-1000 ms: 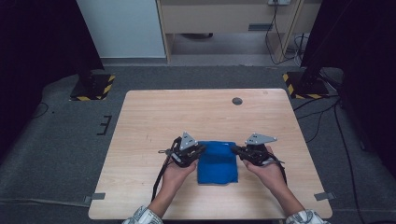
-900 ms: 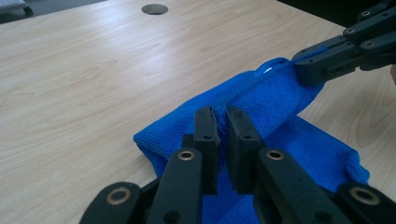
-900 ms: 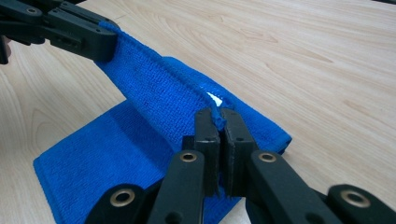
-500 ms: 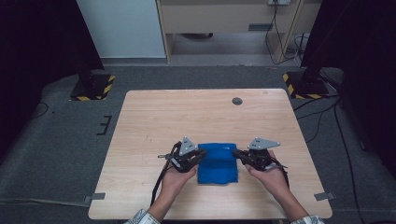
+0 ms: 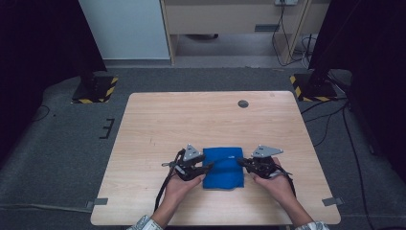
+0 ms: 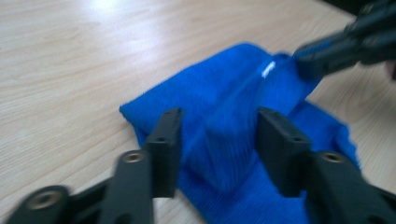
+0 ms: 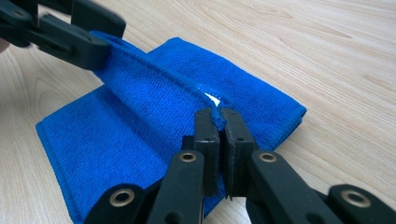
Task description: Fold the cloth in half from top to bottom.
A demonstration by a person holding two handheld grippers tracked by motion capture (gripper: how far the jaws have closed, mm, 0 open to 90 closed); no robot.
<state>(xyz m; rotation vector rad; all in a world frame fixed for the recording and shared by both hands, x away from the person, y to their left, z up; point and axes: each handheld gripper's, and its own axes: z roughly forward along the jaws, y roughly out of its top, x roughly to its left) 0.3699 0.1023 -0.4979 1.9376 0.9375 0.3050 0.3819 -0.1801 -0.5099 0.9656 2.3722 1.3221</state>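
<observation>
Wooden and pale, the table (image 5: 158,124) takes up the middle of the high view, with dark grey floor (image 5: 57,143) round it; a small dark round disc (image 5: 243,103) lies on the tabletop toward the upper right, well apart from everything else; a folded blue cloth (image 5: 222,167) lies on the table in the lower middle of the frame, between the two hands that come in from the bottom edge. The left gripper (image 5: 203,167) sits at the cloth's left edge, and the right gripper (image 5: 242,163) at its right edge; each carries a grey three-cornered plate on top. In the right gripper view, the right gripper (image 7: 219,120) has its jaws pressed together on a raised fold of the cloth (image 7: 154,116), pinching the hem just beside a small white tag (image 7: 212,99); the fold runs as a ridge from there to the upper left of the frame, where the left gripper (image 7: 100,44) stands over its far end. In the left gripper view, the left gripper (image 6: 219,128) has just been opening; its jaws stand spread on either side of a hump of the cloth (image 6: 224,107), which lies between them unpinched; the picture is somewhat blurred.
</observation>
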